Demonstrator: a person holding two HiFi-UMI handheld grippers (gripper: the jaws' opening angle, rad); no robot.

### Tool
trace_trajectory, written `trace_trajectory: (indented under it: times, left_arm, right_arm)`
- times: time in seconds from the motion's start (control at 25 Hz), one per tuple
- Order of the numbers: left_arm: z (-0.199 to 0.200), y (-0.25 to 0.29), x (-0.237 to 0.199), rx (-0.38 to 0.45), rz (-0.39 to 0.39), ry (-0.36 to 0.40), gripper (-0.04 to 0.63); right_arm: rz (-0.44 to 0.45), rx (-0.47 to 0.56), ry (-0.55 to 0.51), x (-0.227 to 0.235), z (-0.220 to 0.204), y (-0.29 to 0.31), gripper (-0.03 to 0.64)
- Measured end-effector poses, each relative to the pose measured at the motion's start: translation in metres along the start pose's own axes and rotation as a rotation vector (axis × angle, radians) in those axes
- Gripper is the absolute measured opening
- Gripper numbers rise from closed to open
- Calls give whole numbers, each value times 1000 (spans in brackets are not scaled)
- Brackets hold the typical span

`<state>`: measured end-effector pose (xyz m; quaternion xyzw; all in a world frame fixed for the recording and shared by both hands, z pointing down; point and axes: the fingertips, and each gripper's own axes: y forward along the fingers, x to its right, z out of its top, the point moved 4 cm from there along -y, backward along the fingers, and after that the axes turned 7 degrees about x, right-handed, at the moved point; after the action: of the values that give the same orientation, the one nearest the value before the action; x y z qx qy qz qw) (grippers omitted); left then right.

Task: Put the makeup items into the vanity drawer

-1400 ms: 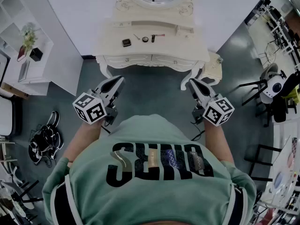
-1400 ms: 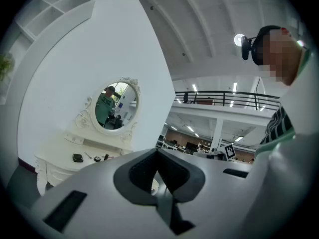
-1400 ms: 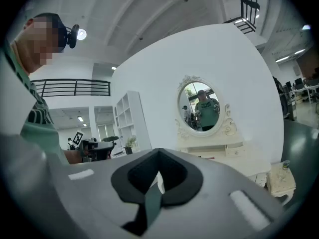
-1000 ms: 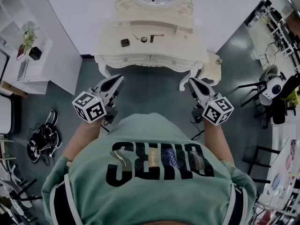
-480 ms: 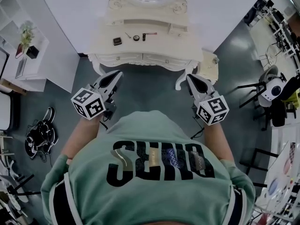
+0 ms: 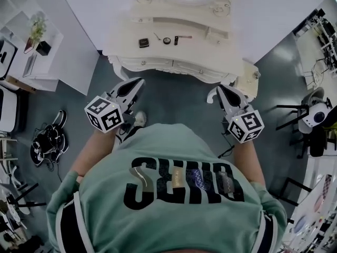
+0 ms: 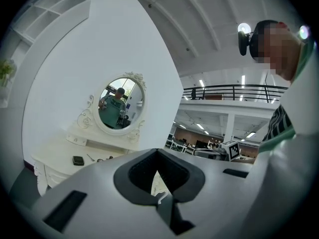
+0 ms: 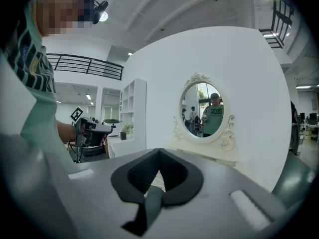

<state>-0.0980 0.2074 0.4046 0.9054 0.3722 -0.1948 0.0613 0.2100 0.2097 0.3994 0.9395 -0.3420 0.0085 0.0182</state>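
The white vanity [image 6: 209, 57] stands ahead, its drawer fronts [image 6: 174, 65] closed. On its top lie a black compact [image 6: 143, 42], a thin pencil [image 6: 157, 36], a small round pot [image 6: 167, 40] and a slim stick [image 6: 181, 37]. My left gripper [image 6: 138, 81] and right gripper [image 6: 221, 88] hover over the floor short of the vanity, both shut and holding nothing. In the left gripper view the shut left gripper [image 7: 157, 151] points toward the oval mirror [image 7: 118, 105], with the compact [image 7: 78, 160] below it. The right gripper [image 8: 159, 151] faces the mirror [image 8: 206, 108].
A small cream stool [image 6: 251, 83] sits at the vanity's right corner. A white shelf unit [image 6: 31, 36] stands at the left wall. Black cables and gear [image 6: 48, 144] lie on the floor at left. Chairs and equipment [image 6: 310, 120] crowd the right side.
The vanity has shifted in the head view as the person moved, and a shoe now shows under the left gripper. Both grippers keep the same pose, still shut.
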Motion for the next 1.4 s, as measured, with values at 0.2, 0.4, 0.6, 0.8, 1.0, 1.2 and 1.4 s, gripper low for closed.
trace_trajectory:
  times: [0.2,0.4,0.6,0.8,1.0,1.2,1.4]
  left_arm:
    - [18,21,-91,7,-40,-38,3]
    - [64,59,-189,-22,-116,-27,3]
    - [106,94,-264,-67,-164,0,3]
    - [118,131,-307,-79,-179,-14,3]
    - [107,167,-315,-96,-149,-29,3]
    - [86,207,-299,-86,-49,-38,3]
    - [68,236,-271,-27,112,-141,3]
  right_arm:
    - [0,-20,-21,2,-2,95,9]
    - [-25,-40,-17,9,9,200,9]
    - [-70,-39,-1,29,27,284,9]
    - [-80,-69,13,56,22,327,9]
    - [-44,-111,38,98,7,337,10]
    - [99,-162,22,146,-18,336,11]
    - [312,-203,30,186,-44,347,11]
